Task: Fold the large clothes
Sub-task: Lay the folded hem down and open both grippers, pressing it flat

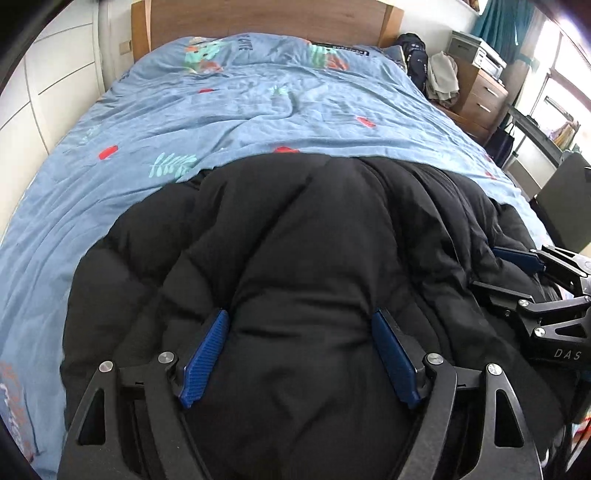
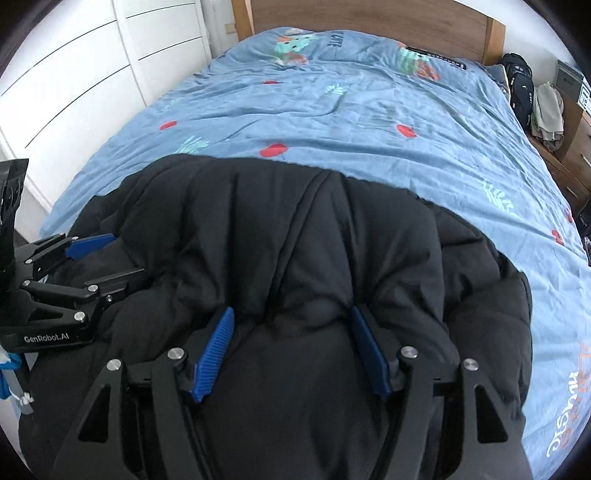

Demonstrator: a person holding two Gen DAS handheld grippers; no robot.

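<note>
Blue patterned duvet (image 1: 258, 110), wooden headboard (image 1: 266, 18), white wardrobe (image 2: 74, 92).

A bed (image 1: 92, 206) with a wooden headboard (image 1: 258, 18), spread with a rumpled blue cover (image 2: 369, 122) printed with red spots and pale green fronds. A bulky black padded jacket (image 1: 295, 258) lies directly on the cover at the end farthest from the headboard, its quilted bulk heaped across most of the bed's width there.
</note>
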